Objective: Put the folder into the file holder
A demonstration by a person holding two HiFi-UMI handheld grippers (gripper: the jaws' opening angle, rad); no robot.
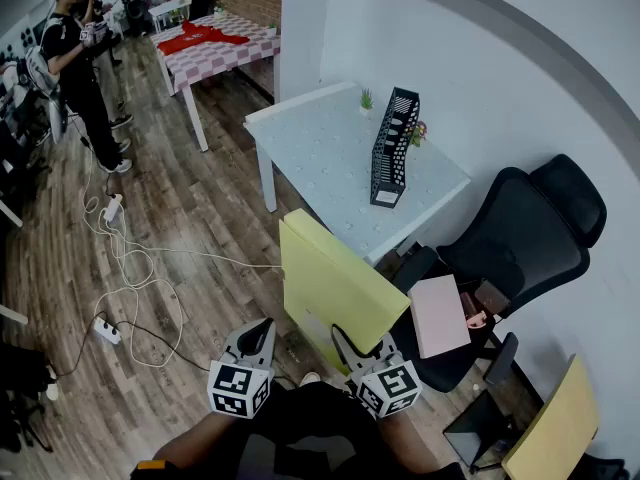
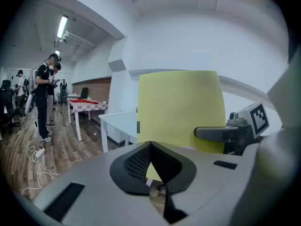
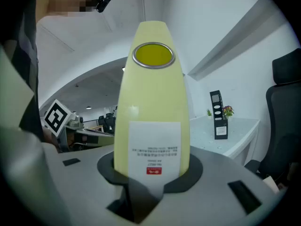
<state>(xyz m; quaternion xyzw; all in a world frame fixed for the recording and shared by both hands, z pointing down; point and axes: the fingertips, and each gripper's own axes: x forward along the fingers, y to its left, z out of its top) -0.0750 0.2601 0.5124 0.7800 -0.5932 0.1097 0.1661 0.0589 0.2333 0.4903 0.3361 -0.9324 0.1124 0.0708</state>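
Observation:
My right gripper (image 1: 352,353) is shut on the lower spine end of a yellow folder (image 1: 335,283), which stands tilted in the air before the white table (image 1: 320,148). In the right gripper view the folder's spine (image 3: 153,107) rises from between the jaws, showing a white label and a ring hole. The black file holder (image 1: 393,148) stands upright near the table's far right edge, well beyond the folder; it also shows small in the right gripper view (image 3: 217,114). My left gripper (image 1: 263,330) hangs left of the folder, shut and empty. From it I see the folder's face (image 2: 181,107).
A black office chair (image 1: 530,238) at the right carries a pink folder (image 1: 440,313). Another yellow folder (image 1: 550,423) leans at the bottom right. Cables and a power strip (image 1: 105,328) lie on the wooden floor at left. People stand at the far left by a table with a chequered cloth (image 1: 215,48).

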